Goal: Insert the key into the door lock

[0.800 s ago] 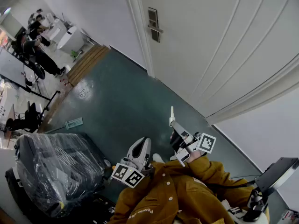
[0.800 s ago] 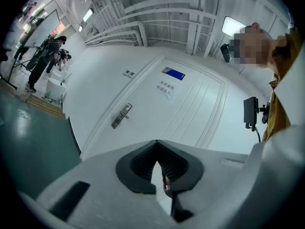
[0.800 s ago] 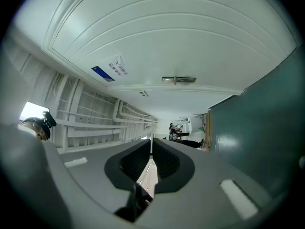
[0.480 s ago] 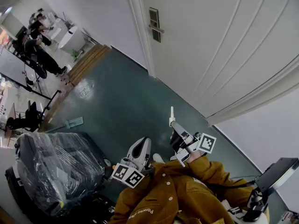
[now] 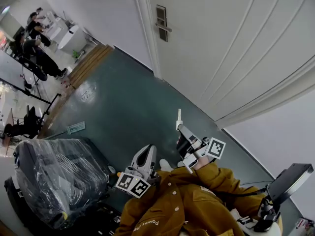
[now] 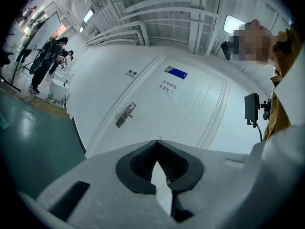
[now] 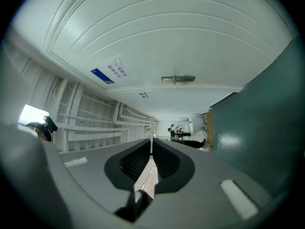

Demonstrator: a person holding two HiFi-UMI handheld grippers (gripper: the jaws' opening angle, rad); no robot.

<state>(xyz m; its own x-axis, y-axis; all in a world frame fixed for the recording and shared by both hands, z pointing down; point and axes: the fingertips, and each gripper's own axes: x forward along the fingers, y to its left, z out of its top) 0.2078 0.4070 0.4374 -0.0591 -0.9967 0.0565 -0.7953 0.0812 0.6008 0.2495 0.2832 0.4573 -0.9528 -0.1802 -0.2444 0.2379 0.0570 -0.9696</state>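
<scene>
The white door (image 5: 231,48) carries a dark lock plate (image 5: 161,16) with a lever handle (image 5: 164,28), far ahead of both grippers. My right gripper (image 5: 180,129) is shut on a pale metal key (image 5: 179,117) whose blade sticks out toward the door. In the right gripper view the key (image 7: 150,144) lies between the jaws, and the lock plate (image 7: 177,79) sits well beyond it. My left gripper (image 5: 149,148) hangs lower left, shut with nothing in it. Its view shows the jaw tips (image 6: 157,142) meeting, with the lock plate (image 6: 126,115) far off.
A black case wrapped in clear plastic (image 5: 59,173) stands on the teal floor (image 5: 123,107) at lower left. People (image 5: 32,36) work at desks at the far left, beyond wooden flooring (image 5: 91,63). A dark device on a stand (image 5: 290,178) is at lower right.
The head view has slid slightly, so the door and lock sit a little higher. The right gripper still holds the key, edged a touch toward the door. The left gripper is unchanged.
</scene>
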